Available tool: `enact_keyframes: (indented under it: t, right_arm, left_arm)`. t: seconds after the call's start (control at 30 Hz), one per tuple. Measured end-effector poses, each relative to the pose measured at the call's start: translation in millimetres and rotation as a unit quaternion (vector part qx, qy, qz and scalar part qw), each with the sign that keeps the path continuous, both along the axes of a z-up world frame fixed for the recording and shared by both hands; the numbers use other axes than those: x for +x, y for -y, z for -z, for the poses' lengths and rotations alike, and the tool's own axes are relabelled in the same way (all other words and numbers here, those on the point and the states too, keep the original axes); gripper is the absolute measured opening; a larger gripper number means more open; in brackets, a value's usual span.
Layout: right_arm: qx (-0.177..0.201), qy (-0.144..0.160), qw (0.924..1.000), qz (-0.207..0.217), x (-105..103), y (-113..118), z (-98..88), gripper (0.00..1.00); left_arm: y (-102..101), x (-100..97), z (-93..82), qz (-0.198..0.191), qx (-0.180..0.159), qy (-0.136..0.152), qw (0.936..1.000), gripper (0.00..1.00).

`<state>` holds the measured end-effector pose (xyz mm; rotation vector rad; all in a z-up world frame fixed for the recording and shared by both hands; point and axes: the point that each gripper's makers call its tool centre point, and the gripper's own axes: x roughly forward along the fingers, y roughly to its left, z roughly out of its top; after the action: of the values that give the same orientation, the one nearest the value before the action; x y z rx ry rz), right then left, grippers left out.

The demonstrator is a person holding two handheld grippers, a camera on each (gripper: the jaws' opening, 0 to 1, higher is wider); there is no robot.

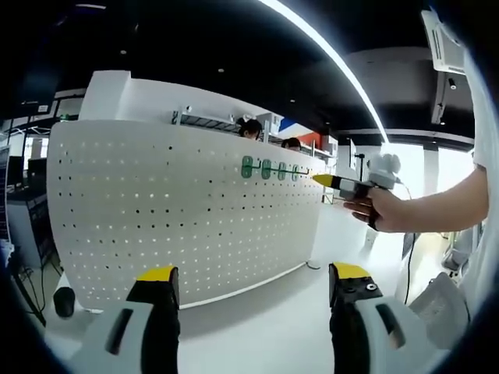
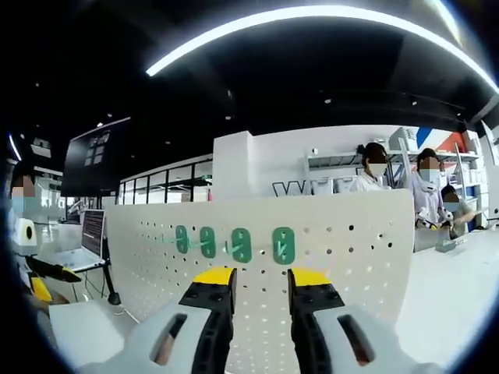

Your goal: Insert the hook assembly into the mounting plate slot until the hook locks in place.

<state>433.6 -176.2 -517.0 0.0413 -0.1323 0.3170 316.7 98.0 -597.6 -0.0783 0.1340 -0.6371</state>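
Observation:
A white pegboard (image 1: 179, 210) stands upright on a white table. Several green hook plates (image 1: 269, 169) sit in a row near its top right, and they face me close up as green hook plates (image 2: 241, 244) in the right gripper view. My left gripper (image 1: 253, 276) is low in front of the board, jaws wide apart with nothing between them. A hand holds my right gripper (image 1: 326, 181) just right of the green row, at its height. In its own view the right gripper (image 2: 262, 279) has a narrow gap with only the pegboard (image 2: 343, 257) behind it. The left gripper (image 2: 54, 282) shows at far left.
A white table (image 1: 273, 319) carries the board, with a cable (image 1: 312, 266) at its base and a dark object (image 1: 64, 301) at the left end. A laptop (image 2: 84, 248) sits beyond the board's left edge. People (image 2: 374, 173) stand behind the board by shelves.

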Motion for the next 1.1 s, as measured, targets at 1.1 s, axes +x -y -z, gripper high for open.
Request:
enact_keyframes:
  t: [1.1]
  right_arm:
    - [-0.007, -0.005, 0.9987, -0.051, -53.3, -16.9, 21.1, 0.39]
  left_arm:
    - [-8.0, -2.8, 0.5, -0.004, 0.002, 0.004, 1.0000, 0.81]
